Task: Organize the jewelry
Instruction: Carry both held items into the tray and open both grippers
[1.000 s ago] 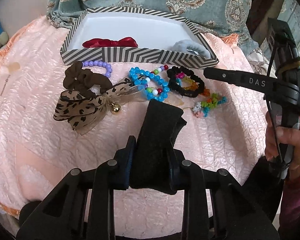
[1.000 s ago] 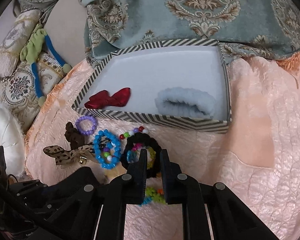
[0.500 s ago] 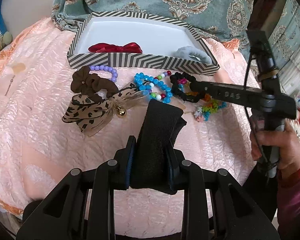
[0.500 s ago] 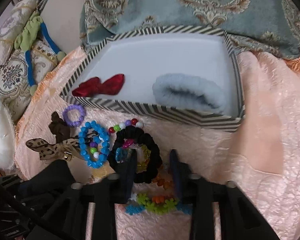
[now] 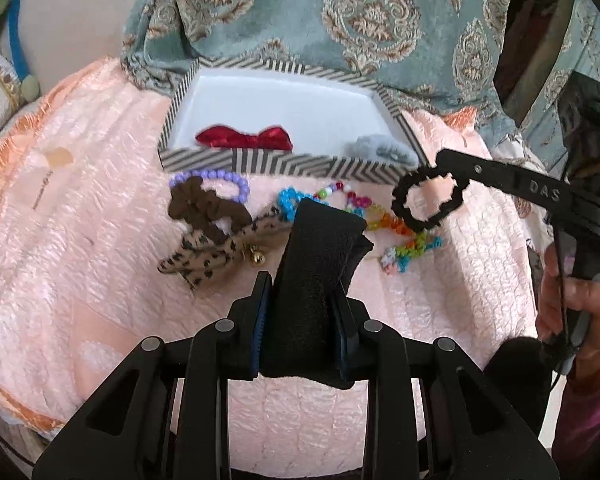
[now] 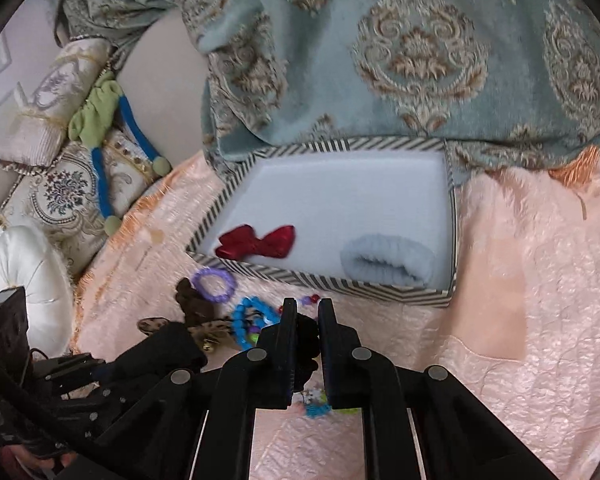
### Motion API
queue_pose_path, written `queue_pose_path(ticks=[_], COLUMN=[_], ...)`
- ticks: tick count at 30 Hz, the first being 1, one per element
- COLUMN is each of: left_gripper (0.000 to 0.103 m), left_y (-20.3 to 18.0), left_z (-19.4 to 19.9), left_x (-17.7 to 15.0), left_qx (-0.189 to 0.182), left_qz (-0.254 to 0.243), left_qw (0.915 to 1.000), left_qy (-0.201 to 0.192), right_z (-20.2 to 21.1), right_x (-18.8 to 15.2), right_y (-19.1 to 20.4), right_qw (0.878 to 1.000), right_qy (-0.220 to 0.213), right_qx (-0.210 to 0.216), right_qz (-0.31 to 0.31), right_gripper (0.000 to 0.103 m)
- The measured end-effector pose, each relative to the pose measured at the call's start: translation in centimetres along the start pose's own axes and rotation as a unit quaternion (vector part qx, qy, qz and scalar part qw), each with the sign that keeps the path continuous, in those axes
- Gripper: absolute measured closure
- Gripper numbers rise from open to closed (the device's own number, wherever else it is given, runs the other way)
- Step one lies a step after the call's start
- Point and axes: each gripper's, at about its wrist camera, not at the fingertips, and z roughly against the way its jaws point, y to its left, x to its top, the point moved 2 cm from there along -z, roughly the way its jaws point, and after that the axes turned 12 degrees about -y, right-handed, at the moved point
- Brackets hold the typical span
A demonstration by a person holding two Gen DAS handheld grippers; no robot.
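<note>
Right of centre, our right gripper (image 5: 443, 168) pinches the black scrunchie (image 5: 427, 202) clear for the striped box (image 5: 284, 162); left gripper (image 5: 301, 300) stays clamped on black cloth (image 5: 315, 264).

You get soft, even daylight on the pink bedspread (image 5: 100, 240), with only faint shadows. Fisheye bending darkens every corner. The striped box (image 6: 319, 280) and far patterned fabric (image 6: 419, 60) look slightly blurred.
</note>
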Motion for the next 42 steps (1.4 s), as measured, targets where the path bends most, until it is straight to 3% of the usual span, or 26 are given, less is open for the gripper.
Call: queue_pose_path(ticks=[12,24,30,42], left_gripper=[0.077,0.077,0.077,0.077], left_y=[0.7,2.0,3.1,6.4], left_z=[0.9,-1.4,-4.2,-14.6], left_x=[4.8,9.1,11.5,14.4], left_qx=[0.041,0.089,0.099,0.103], left_qz=[-0.019,-0.054,-0.055,-0.005], left_qw=[0.9977,0.992,0.9912,0.9946], left_qy=[-0.051,-0.072,-0.069,-0.013], right_z=[1.9,-0.7,-4.0,-13.6], right_x=[3.3,7.1,8.3,7.2], right_y=[1.8,1.6,0.8,-1.7], right_qw=[0.999,0.999,0.999,0.999], right_qy=[-0.032,-0.037,-0.026,0.03], right_qx=[0.007,-0.003,-0.008,-0.018], right_qz=[0.025,0.033,0.031,0.005], right_gripper=[0.093,0.093,0.093,0.093])
